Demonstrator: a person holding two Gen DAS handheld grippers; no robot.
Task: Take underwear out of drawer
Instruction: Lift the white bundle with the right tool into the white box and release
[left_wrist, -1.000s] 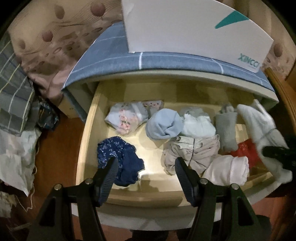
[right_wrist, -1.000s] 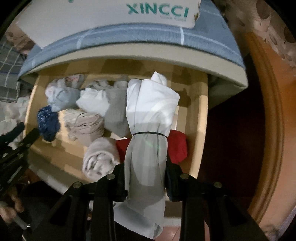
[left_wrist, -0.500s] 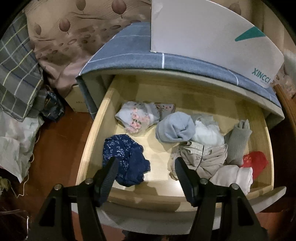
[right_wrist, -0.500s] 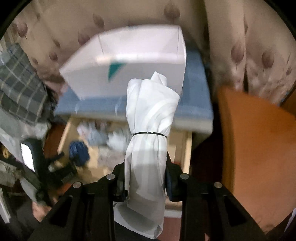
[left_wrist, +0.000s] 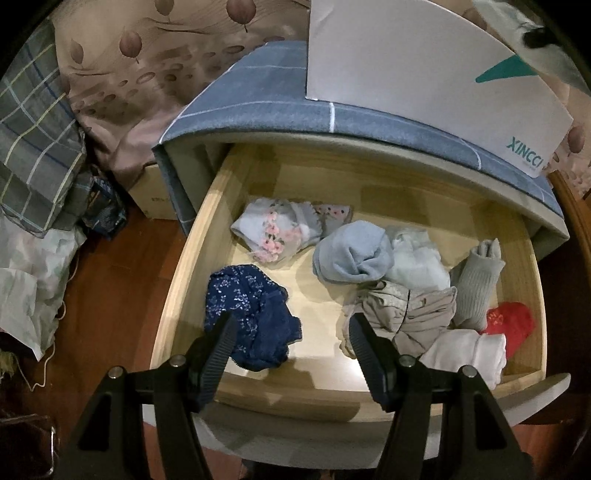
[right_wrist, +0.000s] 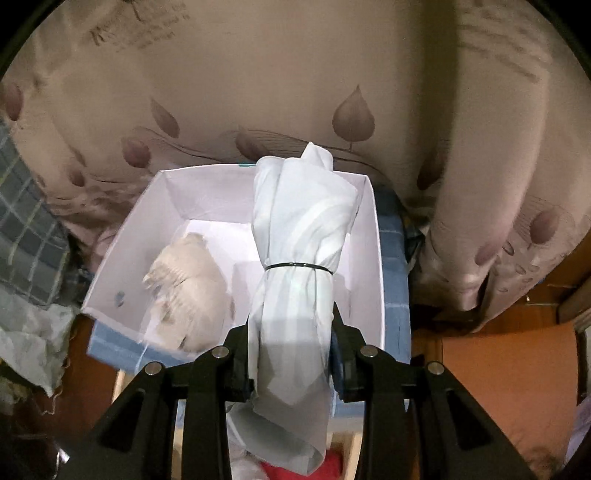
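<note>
One white rolled underwear (right_wrist: 295, 258) between right gripper (right_wrist: 293, 354) fingers (right_wrist: 240, 354), above white box (right_wrist: 373, 258)

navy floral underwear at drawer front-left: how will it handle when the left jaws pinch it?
The navy floral underwear lies crumpled and unfolded, so it is probably floppy and will drape and unfurl when lifted. It looks like thin fabric, so likely light. It touches no neighbouring garment, so it should come free of the drawer alone.

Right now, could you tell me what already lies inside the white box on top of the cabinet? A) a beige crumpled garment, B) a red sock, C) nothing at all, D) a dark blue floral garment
A: the right wrist view shows a beige crumpled garment lying on the floor of the white box, beside the white banded bundle that the right gripper grips.
</note>
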